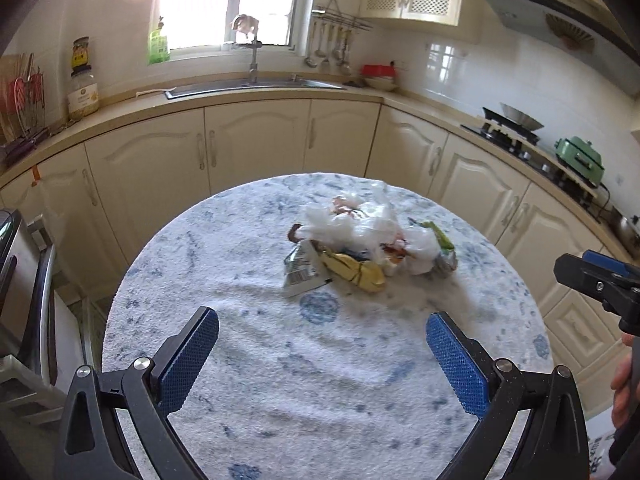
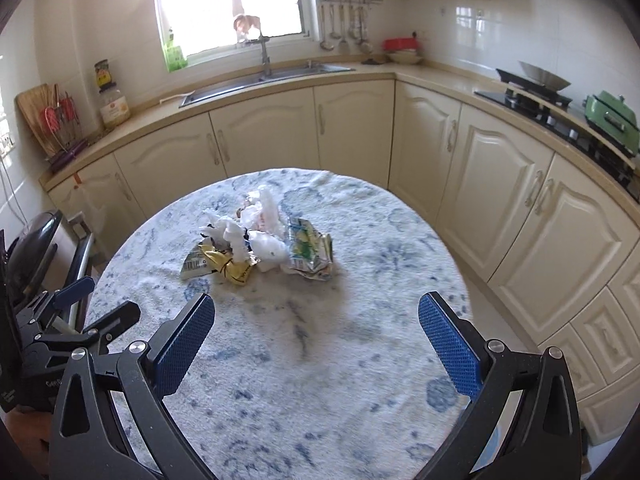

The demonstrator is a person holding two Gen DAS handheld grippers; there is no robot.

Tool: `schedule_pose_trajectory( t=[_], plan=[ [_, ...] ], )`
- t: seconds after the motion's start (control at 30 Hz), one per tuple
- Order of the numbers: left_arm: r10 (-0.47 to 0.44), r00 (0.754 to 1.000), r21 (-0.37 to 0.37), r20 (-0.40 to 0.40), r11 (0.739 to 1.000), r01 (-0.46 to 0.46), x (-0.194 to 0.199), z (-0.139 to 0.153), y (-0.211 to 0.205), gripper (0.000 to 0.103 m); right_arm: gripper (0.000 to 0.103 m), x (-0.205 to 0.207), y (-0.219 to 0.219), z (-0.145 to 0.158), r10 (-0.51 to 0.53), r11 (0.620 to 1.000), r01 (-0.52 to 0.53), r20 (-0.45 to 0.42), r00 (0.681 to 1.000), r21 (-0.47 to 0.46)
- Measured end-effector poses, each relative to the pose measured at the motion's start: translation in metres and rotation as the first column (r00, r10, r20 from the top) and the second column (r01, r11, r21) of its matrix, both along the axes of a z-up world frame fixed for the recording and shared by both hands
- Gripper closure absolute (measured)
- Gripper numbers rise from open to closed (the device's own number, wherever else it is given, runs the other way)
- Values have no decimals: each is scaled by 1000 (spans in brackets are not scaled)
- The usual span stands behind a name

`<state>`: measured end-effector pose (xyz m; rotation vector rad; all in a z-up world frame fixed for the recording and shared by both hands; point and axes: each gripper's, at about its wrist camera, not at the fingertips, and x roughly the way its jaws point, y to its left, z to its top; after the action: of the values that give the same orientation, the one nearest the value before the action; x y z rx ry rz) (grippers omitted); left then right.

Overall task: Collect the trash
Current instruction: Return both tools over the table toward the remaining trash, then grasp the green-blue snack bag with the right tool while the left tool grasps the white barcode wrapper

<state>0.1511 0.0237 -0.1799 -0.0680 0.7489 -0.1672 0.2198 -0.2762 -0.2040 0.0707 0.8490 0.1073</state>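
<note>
Trash (image 1: 360,244) lies in one loose heap on the far half of a round table (image 1: 248,380) covered in white cloth with a blue pattern. Heap contents: crumpled white plastic bags (image 1: 352,224) on top; a gold foil wrapper (image 1: 356,272) at the near edge; a flattened silver packet (image 1: 300,268) with a barcode, touching the gold wrapper on its left; a crushed green and yellow carton (image 2: 310,254) on the right side of the heap. All pieces touch or overlap. Nothing else rests on the cloth.

Left gripper (image 1: 322,334) hovers over the near half of the table, well short of the heap. Jaws stand wide apart, blue pads facing each other, nothing between them. Right gripper (image 2: 316,330) is in like state: jaws spread wide, empty, over the near cloth, heap ahead and slightly left of its centre line. Each gripper shows at the edge of the other's view. Part of a hand (image 1: 622,376) shows at the right edge of the left wrist view, below the right gripper.

Surroundings: cream cabinets (image 2: 360,128) run around the table on the far and right sides. A steel sink (image 2: 256,80) with tap sits under a bright window (image 2: 228,4). A gas hob (image 2: 532,100) carrying a wok and a green appliance (image 2: 612,120) stand on the right counter. A large jar (image 2: 114,100) stands on the left counter. A pedal bin (image 2: 28,256) with a dark lid stands just left of the table.
</note>
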Motion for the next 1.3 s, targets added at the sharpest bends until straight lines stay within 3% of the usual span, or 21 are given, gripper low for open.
schedule_pose_trajectory(
  t=[0.27,0.53,0.73,0.77,0.83,0.9,0.93,1.0,1.1,1.2,1.3],
  plan=[
    [51,996,86,-68,995,-45,82,-33,7,1,0,45,7,-31,0,1000,1,-67,998,14],
    [24,987,165,-159,986,2,154,-76,-6,1,0,92,7,-61,-1,1000,4,-120,993,19],
    [-29,981,166,-189,984,61,193,-92,-21,8,1,130,6,-79,-1,998,11,-155,988,62],
    [-45,981,152,-189,986,75,197,-93,-24,13,2,137,6,-84,-2,998,14,-167,986,67],
    [-67,981,148,-181,985,94,204,-92,-28,20,10,149,5,-95,-5,996,23,-213,977,82],
    [-83,981,132,-173,986,107,209,-93,-29,37,28,156,3,-106,-10,996,33,-247,969,89],
    [-87,982,129,-169,986,110,210,-92,-30,41,31,159,3,-110,-9,995,34,-261,965,92],
    [-97,982,117,-161,986,116,211,-92,-30,64,44,159,2,-118,7,994,25,-281,960,109],
    [-106,982,89,-158,989,121,214,-94,-26,73,51,151,1,-114,11,993,19,-256,967,118],
    [-121,980,39,-156,991,129,211,-95,-18,79,76,140,-6,-107,8,993,20,-234,972,120],
    [-125,980,4,-153,992,127,208,-97,-10,81,76,128,-15,-108,-3,993,32,-244,970,115]
  ],
)
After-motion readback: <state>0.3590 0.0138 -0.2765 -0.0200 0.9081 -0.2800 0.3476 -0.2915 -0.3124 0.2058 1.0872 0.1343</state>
